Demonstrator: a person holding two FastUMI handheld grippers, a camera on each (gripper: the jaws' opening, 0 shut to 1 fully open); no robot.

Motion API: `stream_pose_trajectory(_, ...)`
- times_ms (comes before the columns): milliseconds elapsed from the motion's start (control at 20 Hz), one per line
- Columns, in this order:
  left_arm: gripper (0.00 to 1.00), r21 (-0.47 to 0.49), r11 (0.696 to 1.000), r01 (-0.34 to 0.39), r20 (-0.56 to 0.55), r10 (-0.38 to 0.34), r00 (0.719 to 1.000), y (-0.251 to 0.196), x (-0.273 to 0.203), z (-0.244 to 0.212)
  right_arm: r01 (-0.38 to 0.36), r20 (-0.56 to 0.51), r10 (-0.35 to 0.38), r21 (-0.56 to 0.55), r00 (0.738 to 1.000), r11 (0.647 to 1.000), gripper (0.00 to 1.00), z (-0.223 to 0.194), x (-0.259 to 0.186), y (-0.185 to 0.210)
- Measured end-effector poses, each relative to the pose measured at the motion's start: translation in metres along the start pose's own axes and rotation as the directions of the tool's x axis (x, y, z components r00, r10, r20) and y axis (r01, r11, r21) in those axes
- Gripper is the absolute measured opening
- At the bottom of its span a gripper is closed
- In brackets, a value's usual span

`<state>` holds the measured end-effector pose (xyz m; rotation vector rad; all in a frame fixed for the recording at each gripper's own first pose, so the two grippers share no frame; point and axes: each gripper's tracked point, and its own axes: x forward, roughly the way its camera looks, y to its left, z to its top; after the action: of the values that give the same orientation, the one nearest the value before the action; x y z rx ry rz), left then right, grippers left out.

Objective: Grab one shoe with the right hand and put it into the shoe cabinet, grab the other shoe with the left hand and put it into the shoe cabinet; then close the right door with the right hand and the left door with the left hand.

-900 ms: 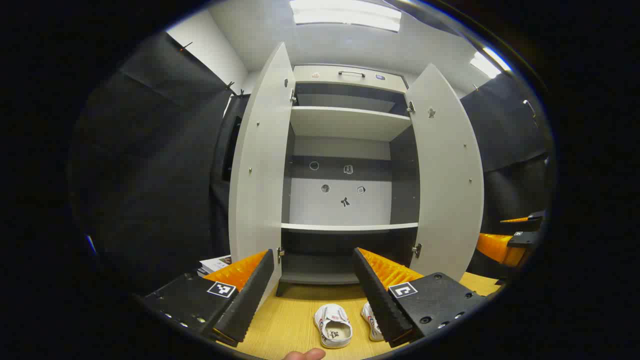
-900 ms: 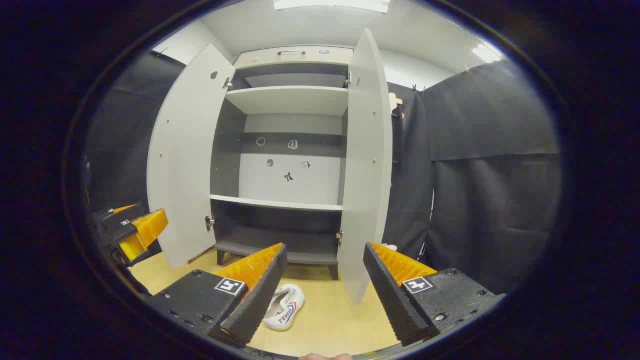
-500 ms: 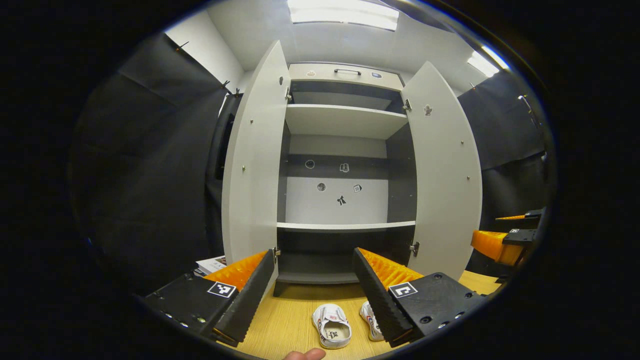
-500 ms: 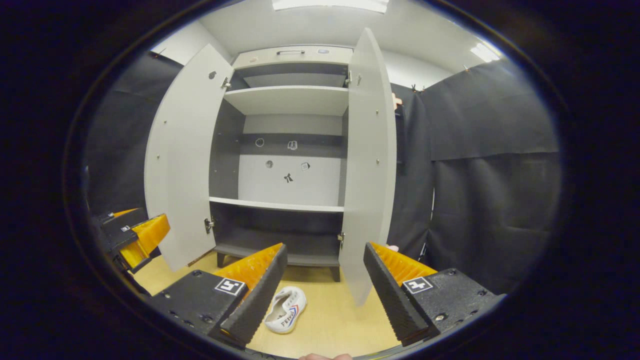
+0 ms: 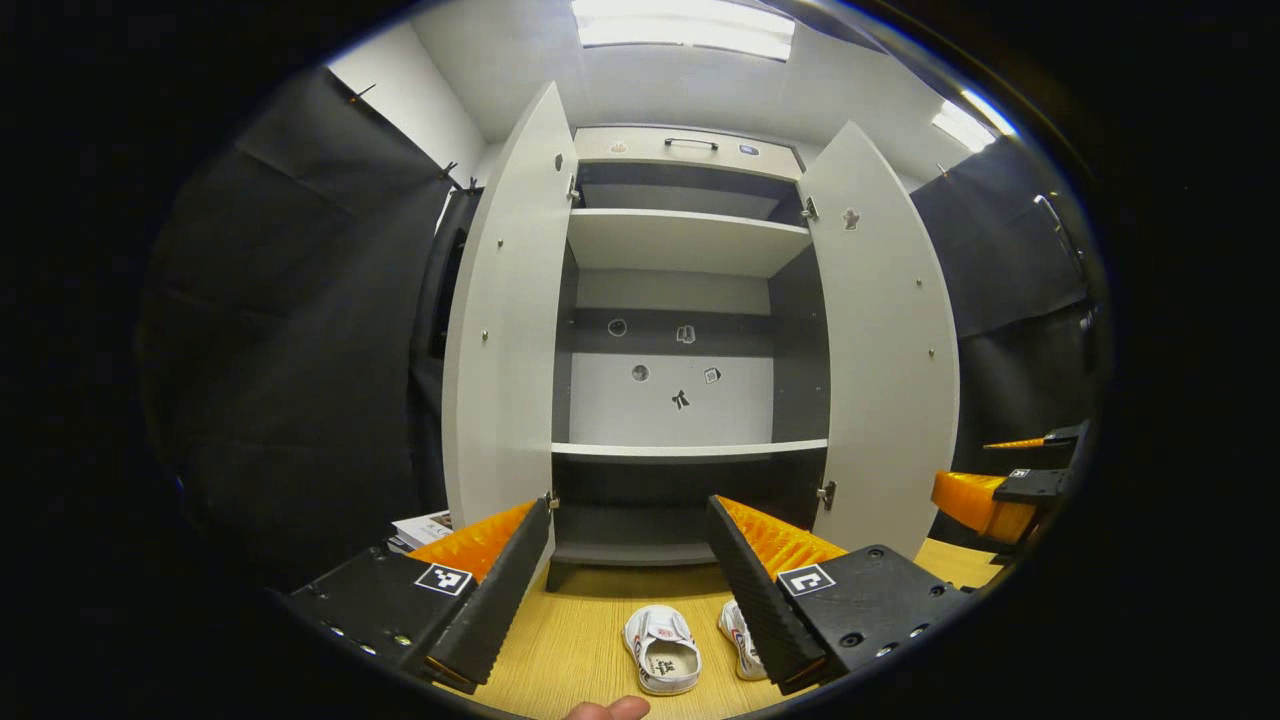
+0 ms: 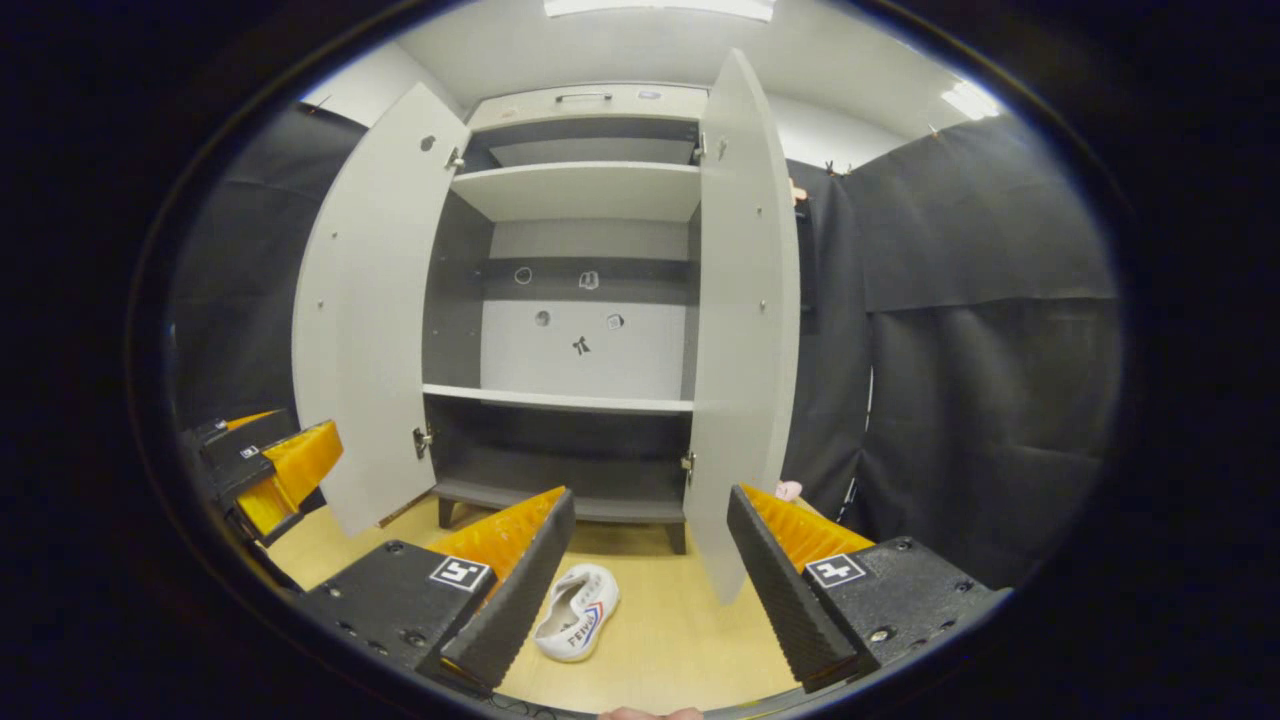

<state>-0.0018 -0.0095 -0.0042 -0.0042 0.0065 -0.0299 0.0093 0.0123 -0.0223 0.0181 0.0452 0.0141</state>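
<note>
- Since the earlier frames little has moved: both views have drifted slightly, so the shoe cabinet (image 5: 690, 330) sits a touch lower and the shoes a touch farther along the floor.
- Left gripper view: the left gripper (image 5: 628, 590) has its fingers spread wide with nothing between them. Two white shoes lie on the wooden floor (image 5: 570, 650) between the fingers and just ahead of them: the left shoe (image 5: 662, 650) in the gap, the right shoe (image 5: 738, 640) partly hidden behind the right-hand finger. Beyond the fingertips, the left door (image 5: 505, 310) and right door (image 5: 885, 340) stand open.
- Every shelf I can see in the cabinet is bare; no shoe is in yet.
- Right gripper view: the right gripper (image 6: 648, 585) is likewise wide open and empty. One shoe lies on its side just ahead of the left-hand finger, well short of the cabinet.
- Judged from this, the first grab has not begun. To do it well, the right fingers should drop over that shoe, straddle its width near the middle, and close firmly before lifting toward a shelf.
</note>
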Motion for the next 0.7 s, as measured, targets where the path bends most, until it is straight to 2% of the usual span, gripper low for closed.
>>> stream_pose_trajectory(50,0.95,-0.002,1.0,-0.001,0.001,0.001,1.0,0.0,-0.001,0.001,-0.01,-0.01,0.01,0.004,1.0,1.0,0.95,-0.003,0.003,0.004)
stream_pose_trajectory(100,0.95,-0.002,1.0,-0.002,0.001,0.002,1.0,0.001,-0.003,0.001,-0.019,-0.019,0.019,0.007,1.0,1.0,1.0,-0.007,0.006,0.009)
stream_pose_trajectory(150,0.95,-0.001,1.0,-0.003,0.002,0.003,1.0,0.002,-0.004,0.001,-0.028,-0.026,0.028,0.009,0.999,1.0,1.0,-0.01,0.01,0.014)
stream_pose_trajectory(200,0.95,0.001,1.0,-0.006,0.003,0.006,1.0,0.004,-0.006,0.002,-0.039,-0.031,0.039,0.009,0.999,0.999,0.95,-0.015,0.015,0.02)
stream_pose_trajectory(350,0.95,0.002,1.0,-0.012,-0.002,0.012,1.0,0.009,-0.009,-0.001,-0.075,-0.087,0.076,0.007,0.993,0.997,1.0,-0.038,0.035,0.041)
stream_pose_trajectory(400,0.95,0.004,1.0,-0.013,-0.004,0.013,1.0,0.011,-0.009,-0.002,-0.09,-0.105,0.091,0.016,0.99,0.996,0.95,-0.047,0.043,0.048)
stream_pose_trajectory(500,0.95,0.006,1.0,-0.019,-0.009,0.019,1.0,0.017,-0.009,-0.004,-0.113,-0.148,0.115,0.026,0.982,0.993,1.0,-0.065,0.058,0.063)
stream_pose_trajectory(700,0.95,0.008,1.0,-0.027,-0.014,0.027,1.0,0.026,-0.008,-0.006,-0.141,-0.258,0.153,0.065,0.954,0.988,1.0,-0.112,0.089,0.088)
